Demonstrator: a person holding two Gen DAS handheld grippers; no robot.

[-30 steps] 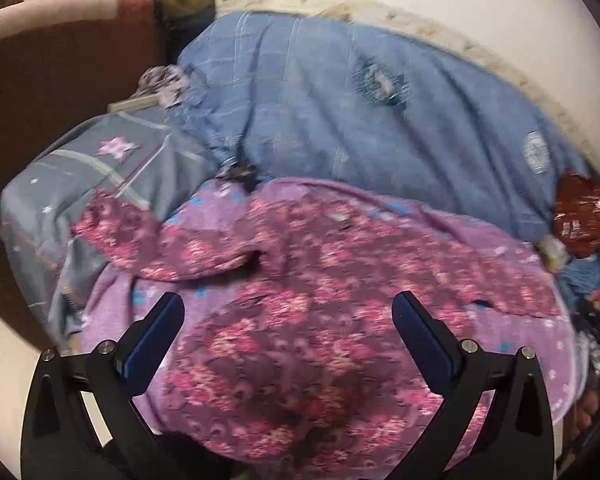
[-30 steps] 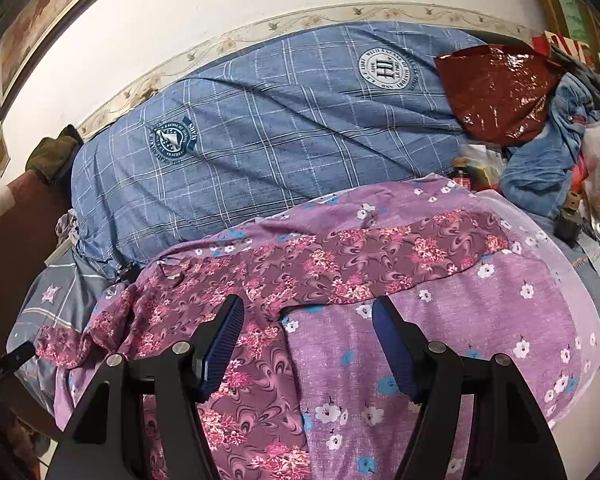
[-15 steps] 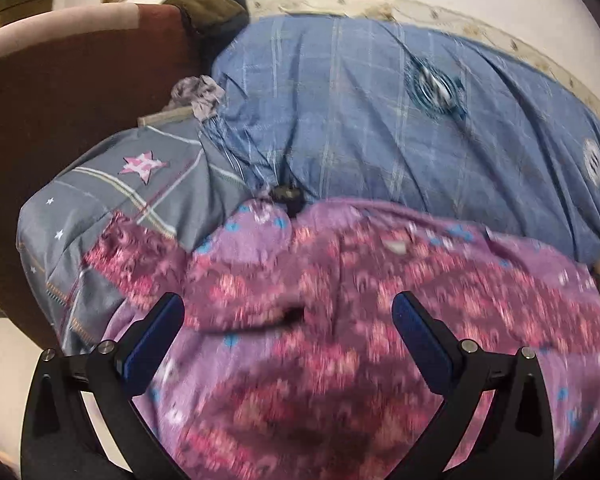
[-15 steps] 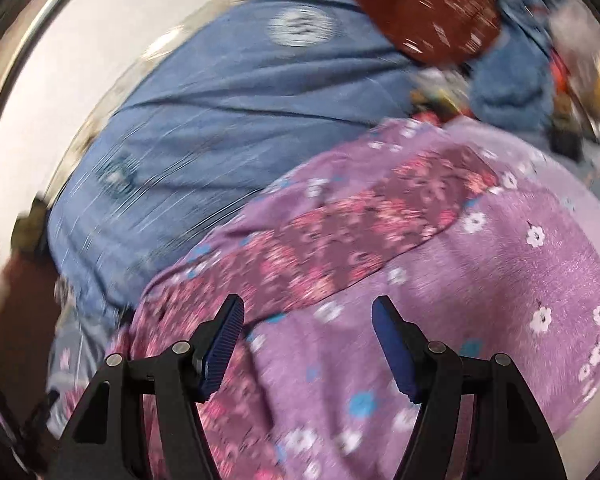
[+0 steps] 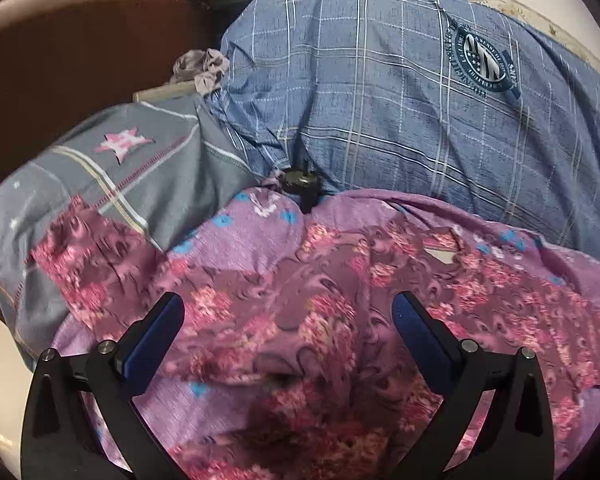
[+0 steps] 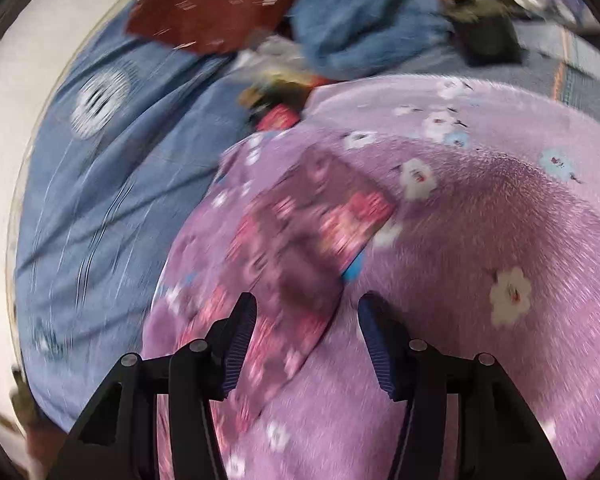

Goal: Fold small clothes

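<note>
A maroon garment with a pink floral print (image 5: 332, 320) lies spread on a purple flowered sheet (image 5: 260, 224). My left gripper (image 5: 288, 316) is open and empty, low over the garment's body, with a sleeve (image 5: 84, 256) reaching left. In the blurred right wrist view, the garment's other sleeve (image 6: 308, 236) lies on the purple sheet (image 6: 480, 240). My right gripper (image 6: 306, 320) is open and empty, its fingers either side of that sleeve's near part.
A blue plaid quilt (image 5: 380, 92) fills the back and shows in the right view (image 6: 112, 168). A grey star pillow (image 5: 120, 168) lies left, by a brown headboard (image 5: 60, 52). A dark red bag (image 6: 212, 4), blue cloth (image 6: 360, 12) and clutter sit far right.
My left gripper has shifted left and closer over the garment. My right gripper has swung right and down over the far sleeve, still moving fast. Both stay open.
</note>
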